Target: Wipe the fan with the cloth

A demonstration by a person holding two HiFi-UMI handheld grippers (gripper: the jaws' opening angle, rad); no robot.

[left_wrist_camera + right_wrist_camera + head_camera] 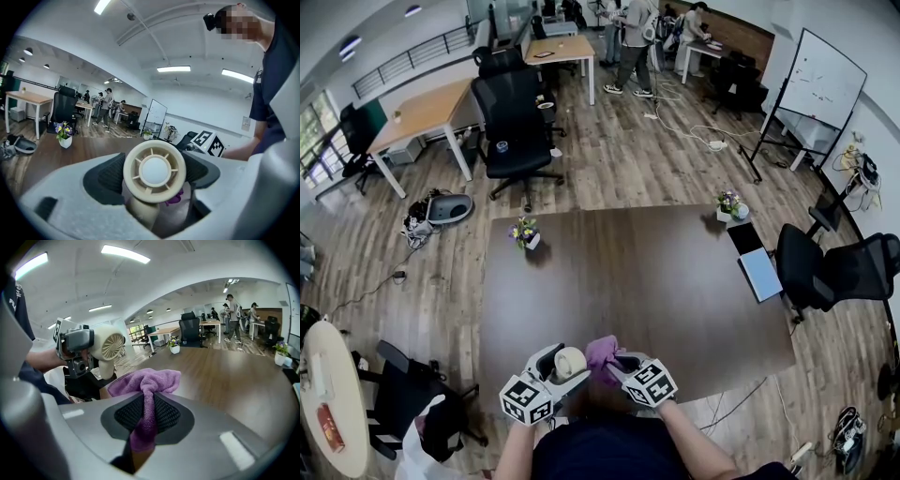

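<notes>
A small cream hand fan (570,362) with a round grille is held in my left gripper (565,368) at the near edge of the dark brown table (656,272). In the left gripper view the fan (154,171) fills the space between the jaws, its grille facing the camera and its handle below. My right gripper (614,360) is shut on a purple cloth (601,353), just right of the fan. In the right gripper view the cloth (147,392) is pinched between the pads and bunches above them; the fan (111,348) shows at upper left.
Two small flower pots stand on the table, one at the far left (525,232) and one at the far right (729,206). A laptop (759,272) lies at the right edge. Black office chairs (514,122) and people stand beyond.
</notes>
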